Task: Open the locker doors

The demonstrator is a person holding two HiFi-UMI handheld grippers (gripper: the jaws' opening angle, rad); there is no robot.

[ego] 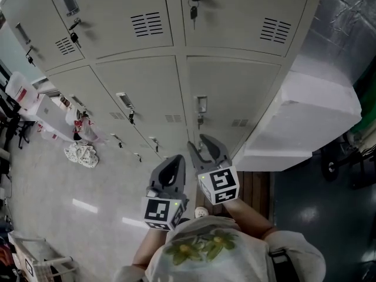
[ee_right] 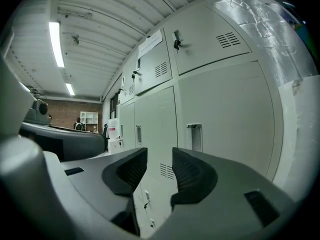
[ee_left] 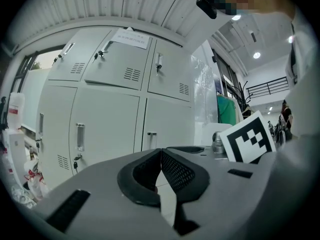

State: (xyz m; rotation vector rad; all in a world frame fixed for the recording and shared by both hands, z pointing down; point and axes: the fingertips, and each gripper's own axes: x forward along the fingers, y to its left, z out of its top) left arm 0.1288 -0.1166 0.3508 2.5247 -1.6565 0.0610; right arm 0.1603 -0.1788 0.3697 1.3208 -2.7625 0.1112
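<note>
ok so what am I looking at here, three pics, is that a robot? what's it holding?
No robot: a person holds a two-jaw gripper in each hand. The head view looks steeply down from the person's head. The other two views come from cameras riding on each gripper, looking along its jaws. The left gripper is shut, with nothing in it. The right gripper is open and empty, with a door handle ahead of it. The grey lockers in view all look closed, and keys hang in some locks.
</note>
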